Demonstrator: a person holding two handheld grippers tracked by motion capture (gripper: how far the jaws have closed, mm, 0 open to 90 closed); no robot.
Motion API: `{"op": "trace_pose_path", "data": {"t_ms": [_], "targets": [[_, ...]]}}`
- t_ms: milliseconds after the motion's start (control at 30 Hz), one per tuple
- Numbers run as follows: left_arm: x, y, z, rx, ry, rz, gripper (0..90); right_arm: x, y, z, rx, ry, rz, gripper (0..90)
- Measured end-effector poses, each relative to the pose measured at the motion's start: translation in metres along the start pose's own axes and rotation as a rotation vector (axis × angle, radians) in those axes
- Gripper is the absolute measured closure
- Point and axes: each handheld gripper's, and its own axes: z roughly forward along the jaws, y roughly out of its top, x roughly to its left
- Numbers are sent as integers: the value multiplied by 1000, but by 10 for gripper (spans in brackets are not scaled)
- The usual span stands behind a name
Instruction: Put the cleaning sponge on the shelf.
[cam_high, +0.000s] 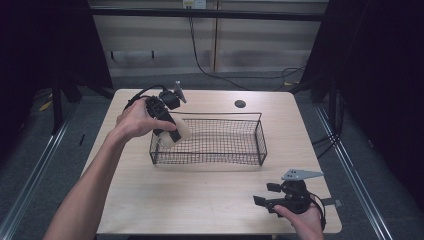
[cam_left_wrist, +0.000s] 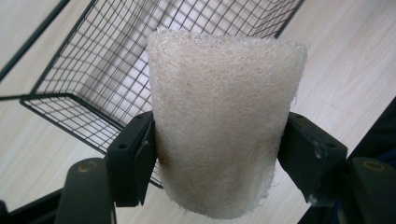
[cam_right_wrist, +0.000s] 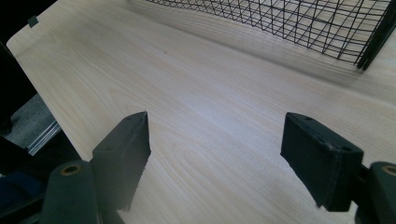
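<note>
- Left tool (cam_high: 169, 131) clamped on a pale loofah-type sponge (cam_left_wrist: 219, 121), jaws pinching its lower sides. The sponge hangs over the left end of the wire basket (cam_high: 260, 131), nr the bench's far-left corner, apparently not yet resting on the mesh.
- Step, prob.: drop sponge in basket. Do it well: carry it inward past the left rim, lower toward the mesh floor, then release – it's soft & light, so letting go high could bounce it out.
- Right tool (cam_right_wrist: 217, 154) open, nothing btwn jaws, parked nr the bench's front-right corner, well apart from basket.
- Room: basket interior looks free; bench (cam_high: 200, 200) front bare. Watch the left rim w/ the jaws.
</note>
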Motion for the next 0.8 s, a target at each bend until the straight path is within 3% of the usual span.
{"op": "trace_pose_path", "data": {"t_ms": [233,333,400,433,633,767,800], "targets": [[8,0,15,-3,6,-65,316,0,0,1,4,3,-6,238],[9,1,21,-15,10,-126,317,0,0,0,4,1,-6,237],[10,1,22,-14,15,-139,317,0,0,1,3,3,-7,237],[11,1,26,-27,24,-184,317,0,0,1,7,2,-4,237],[12,2,32,-27,21,-225,317,0,0,0,6,3,-4,236],[16,1,43,-5,32,-304,317,0,0,1,10,5,-3,236],[16,1,43,-5,32,-304,317,0,0,1,10,5,-3,236]]}}
